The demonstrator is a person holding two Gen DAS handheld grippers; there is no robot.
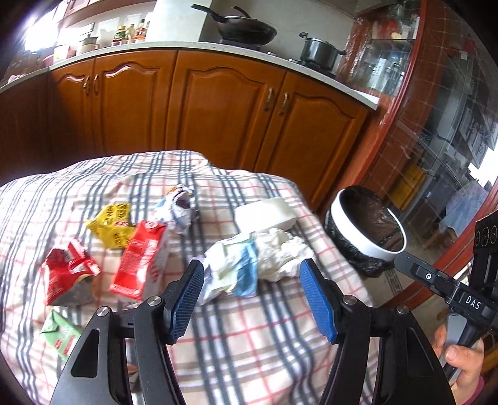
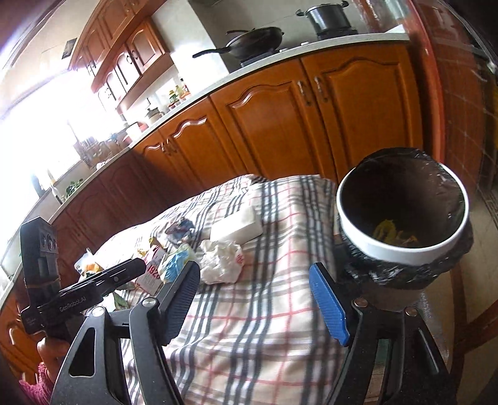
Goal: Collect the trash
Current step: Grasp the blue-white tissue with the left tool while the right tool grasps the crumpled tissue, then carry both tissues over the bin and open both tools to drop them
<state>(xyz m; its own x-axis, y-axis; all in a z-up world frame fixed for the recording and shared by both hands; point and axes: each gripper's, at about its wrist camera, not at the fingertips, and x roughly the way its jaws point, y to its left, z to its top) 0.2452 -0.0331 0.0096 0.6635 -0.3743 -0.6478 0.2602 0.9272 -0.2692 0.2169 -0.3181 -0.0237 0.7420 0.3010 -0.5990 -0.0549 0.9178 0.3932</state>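
Several pieces of trash lie on the plaid tablecloth (image 1: 249,336): a white-and-blue crumpled wrapper (image 1: 233,268), a white crumpled tissue (image 1: 283,252), a red carton (image 1: 140,258), a red wrapper (image 1: 67,274), a yellow wrapper (image 1: 112,224), a crumpled paper ball (image 1: 180,208) and a green packet (image 1: 60,338). My left gripper (image 1: 252,286) is open, hovering just before the white-and-blue wrapper. My right gripper (image 2: 255,296) is open and empty above the cloth, left of the trash bin (image 2: 401,246). The tissue (image 2: 222,261) lies ahead of it. The bin has a white rim, a black liner and yellow scraps inside.
A white block (image 1: 264,215) lies on the far side of the table. The bin (image 1: 367,230) stands off the table's right edge. Wooden cabinets (image 1: 218,106) with a wok (image 1: 246,29) and a pot (image 1: 317,51) on the counter run behind. A glass door is at right.
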